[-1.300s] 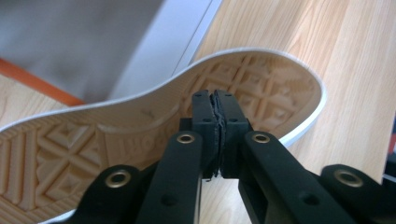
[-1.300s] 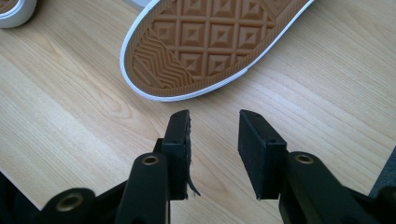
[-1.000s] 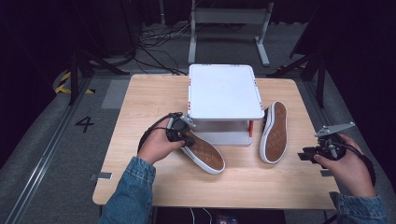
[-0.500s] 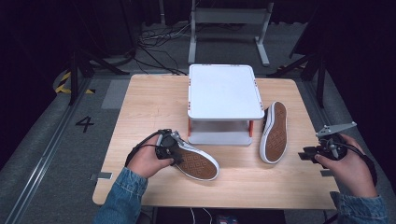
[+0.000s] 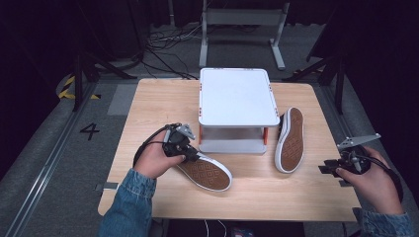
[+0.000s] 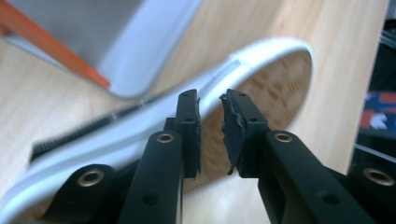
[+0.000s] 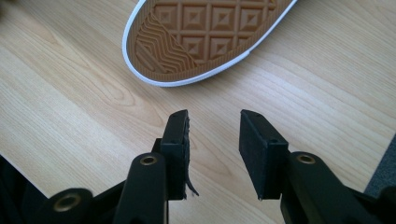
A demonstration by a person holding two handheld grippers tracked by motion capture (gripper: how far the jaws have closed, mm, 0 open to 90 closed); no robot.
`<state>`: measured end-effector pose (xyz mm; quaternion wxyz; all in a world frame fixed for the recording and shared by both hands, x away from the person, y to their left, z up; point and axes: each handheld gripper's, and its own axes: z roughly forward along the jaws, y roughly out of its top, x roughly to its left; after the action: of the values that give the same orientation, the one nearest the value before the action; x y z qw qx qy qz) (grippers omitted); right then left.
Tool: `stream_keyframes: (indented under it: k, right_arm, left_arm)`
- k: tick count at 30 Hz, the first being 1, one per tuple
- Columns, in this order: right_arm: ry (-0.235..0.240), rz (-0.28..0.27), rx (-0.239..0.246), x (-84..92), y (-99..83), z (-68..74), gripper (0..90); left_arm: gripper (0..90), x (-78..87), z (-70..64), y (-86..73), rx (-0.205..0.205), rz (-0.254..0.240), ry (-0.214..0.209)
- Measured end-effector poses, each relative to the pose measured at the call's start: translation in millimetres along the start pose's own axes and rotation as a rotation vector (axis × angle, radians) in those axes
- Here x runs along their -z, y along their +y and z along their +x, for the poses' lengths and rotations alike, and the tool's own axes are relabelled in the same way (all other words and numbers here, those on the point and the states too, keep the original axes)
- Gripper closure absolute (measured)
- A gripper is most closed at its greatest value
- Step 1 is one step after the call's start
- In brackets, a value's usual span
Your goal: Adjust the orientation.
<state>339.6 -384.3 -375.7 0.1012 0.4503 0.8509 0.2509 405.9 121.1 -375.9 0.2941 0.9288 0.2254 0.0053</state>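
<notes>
Two black sneakers with white rims lie on the table with their brown soles showing. The left sneaker [image 5: 205,173] lies in front of the white stand, and its sole [image 6: 275,79] shows blurred beyond my left gripper [image 5: 192,155]. My left gripper [image 6: 210,100] hovers at its heel end with the jaws a narrow gap apart and nothing between the pads. The right sneaker [image 5: 290,139] leans against the stand's right side. My right gripper [image 5: 323,168] stands open near the table's right edge. In the right gripper view, my right gripper [image 7: 215,116] points at that sneaker's sole [image 7: 205,32].
A white two-level stand [image 5: 237,96] with orange posts sits at the back middle of the wooden table [image 5: 158,103]. Dark floor, cables and metal frame legs surround the table. Bare wood lies along the front and left.
The left sneaker slid toward the front of the table with my left gripper, then settled sole up. The left gripper has drawn back slightly from it. My right gripper has barely moved.
</notes>
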Motion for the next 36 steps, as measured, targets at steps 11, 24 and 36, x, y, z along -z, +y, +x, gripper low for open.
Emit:
stream_keyframes:
  k: [11, 24, 36]
  right_arm:
    - [-0.008, 0.011, -0.016, -0.3, -6.9, -0.3, 62.9]
    - [0.01, 0.008, 0.029, -10.0, 12.6, 2.1, 61.0]
    - [0.031, 0.002, 0.069, -20.0, 28.7, 8.7, 57.8]
  left_arm:
    - [79.8, -18.8, 15.4, -4.3, 0.046, -0.017, -0.045]
    - [76.8, 20.5, -11.1, -49.9, 0.054, 0.013, -0.043]
    - [68.6, 34.5, -33.2, -98.4, 0.083, 0.145, -0.087]
